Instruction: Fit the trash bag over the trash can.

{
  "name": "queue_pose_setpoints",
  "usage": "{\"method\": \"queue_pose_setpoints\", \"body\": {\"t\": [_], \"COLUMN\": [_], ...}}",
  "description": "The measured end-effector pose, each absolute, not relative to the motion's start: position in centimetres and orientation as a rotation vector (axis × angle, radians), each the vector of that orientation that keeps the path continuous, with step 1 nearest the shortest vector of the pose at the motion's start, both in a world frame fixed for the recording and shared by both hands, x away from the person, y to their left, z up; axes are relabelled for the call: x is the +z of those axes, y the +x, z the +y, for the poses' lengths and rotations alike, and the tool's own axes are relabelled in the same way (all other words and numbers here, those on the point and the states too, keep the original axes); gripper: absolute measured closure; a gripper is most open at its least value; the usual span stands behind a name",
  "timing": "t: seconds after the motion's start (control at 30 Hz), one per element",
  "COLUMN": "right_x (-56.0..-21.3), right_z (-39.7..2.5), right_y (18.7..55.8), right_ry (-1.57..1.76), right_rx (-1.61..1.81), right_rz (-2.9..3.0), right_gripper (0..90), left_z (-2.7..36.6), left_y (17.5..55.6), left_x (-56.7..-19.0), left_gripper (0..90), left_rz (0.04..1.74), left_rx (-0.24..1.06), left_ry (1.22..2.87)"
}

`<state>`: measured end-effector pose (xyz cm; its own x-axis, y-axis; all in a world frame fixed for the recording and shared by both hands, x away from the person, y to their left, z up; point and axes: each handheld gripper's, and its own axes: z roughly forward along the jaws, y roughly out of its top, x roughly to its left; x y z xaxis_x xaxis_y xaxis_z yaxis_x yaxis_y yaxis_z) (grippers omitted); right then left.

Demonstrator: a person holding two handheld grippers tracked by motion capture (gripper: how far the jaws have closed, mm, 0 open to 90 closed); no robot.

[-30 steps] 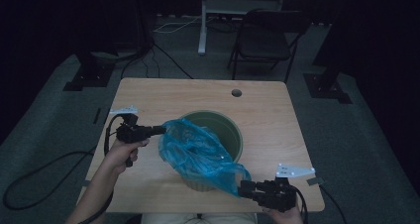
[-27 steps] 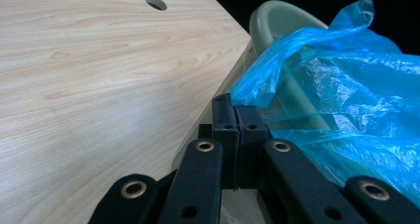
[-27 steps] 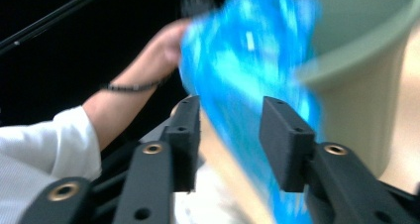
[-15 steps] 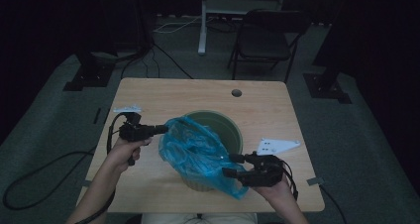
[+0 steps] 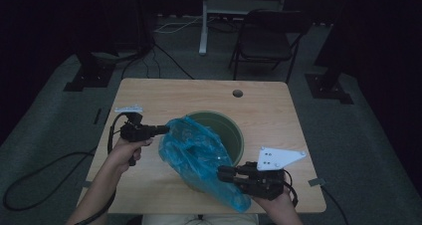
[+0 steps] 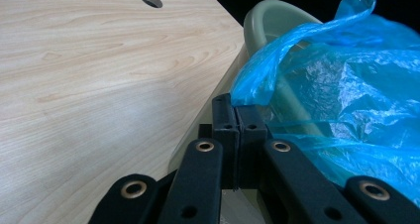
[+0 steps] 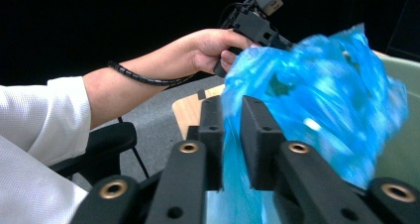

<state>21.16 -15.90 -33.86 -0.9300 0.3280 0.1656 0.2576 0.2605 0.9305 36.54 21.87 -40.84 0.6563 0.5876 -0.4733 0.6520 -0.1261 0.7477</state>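
Note:
A crumpled blue plastic bag (image 5: 199, 155) lies across the near left side of a round green bin (image 5: 233, 130) on the wooden table (image 5: 199, 93). At the bag's left edge, my left gripper (image 5: 165, 130) is shut on a fold of the film (image 6: 257, 85), just outside the bin's rim (image 6: 270, 11). My right gripper (image 5: 221, 174) is at the bag's lower right end, near the table's front edge. Its jaws (image 7: 232, 105) are closed on a strip of the blue bag (image 7: 317, 100).
A round cable hole (image 5: 237, 93) sits in the table's far side. A folding chair (image 5: 268, 41) and stand bases are on the floor beyond the table. Bare wood lies left of the bin (image 6: 99, 75) and to its right.
My right gripper has moved left and away from the front right corner, carrying the bag's end toward the bin. The left gripper has barely shifted and keeps its hold.

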Motion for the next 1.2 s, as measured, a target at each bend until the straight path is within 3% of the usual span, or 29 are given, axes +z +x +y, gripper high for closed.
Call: {"method": "queue_pose_setpoints", "body": {"t": [0.13, 0.47, 0.83, 1.1, 1.2], "right_x": [-34.5, -36.9, -44.5, -48.7, -50.5], "right_z": [-15.1, -11.8, -8.7, -8.6, -9.7], "right_y": [21.5, 20.8, 18.9, 20.1, 20.6], "right_ry": [0.569, 0.528, 0.608, 0.735, 0.807], "right_rx": [1.736, 1.714, 1.460, 1.308, 1.206], "right_rz": [2.508, 2.621, 2.712, 2.773, 2.801], "right_gripper": [90.0, 90.0, 90.0, 90.0, 90.0], "left_z": [21.8, 21.9, 22.5, 22.0, 22.0], "left_y": [36.6, 36.4, 36.3, 36.3, 36.7], "left_x": [-40.9, -41.1, -41.7, -42.0, -42.9], "left_gripper": [90.0, 90.0, 90.0, 90.0, 90.0], "left_rz": [0.992, 0.991, 1.003, 1.038, 1.052], "left_rx": [-0.075, -0.071, -0.079, 0.011, -0.011], "left_ry": [1.799, 1.799, 1.787, 1.878, 1.864]}}
